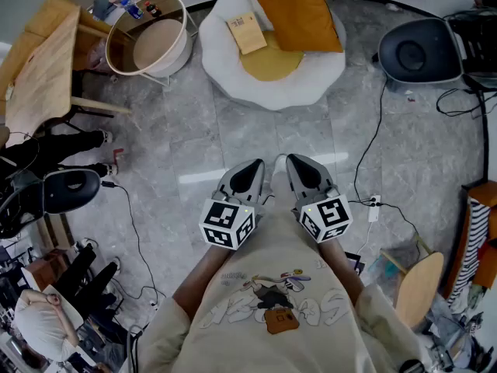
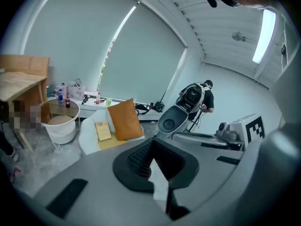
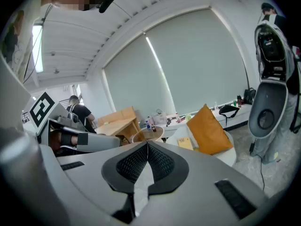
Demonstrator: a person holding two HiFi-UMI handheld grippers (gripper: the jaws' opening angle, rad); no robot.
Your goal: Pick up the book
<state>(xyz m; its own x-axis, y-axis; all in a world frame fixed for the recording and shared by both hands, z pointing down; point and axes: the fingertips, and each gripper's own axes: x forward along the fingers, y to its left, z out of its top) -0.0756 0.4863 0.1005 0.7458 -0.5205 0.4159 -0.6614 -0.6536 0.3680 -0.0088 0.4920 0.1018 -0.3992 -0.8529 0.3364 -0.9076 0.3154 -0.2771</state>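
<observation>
Grey left hand-held gripper (image 1: 250, 169) | right hand-held gripper (image 1: 299, 165) | both tilted down, closed (empty)

Grey marble floor (image 1: 256, 142), white armchair (image 1: 233, 76), drawn blinds (image 2: 141, 55)

book (image 1: 247, 33) on chair (image 1: 233, 76) seat | pillow (image 1: 295, 10) just right of book, on same chair | round table (image 1: 177, 53) just left of chair
</observation>
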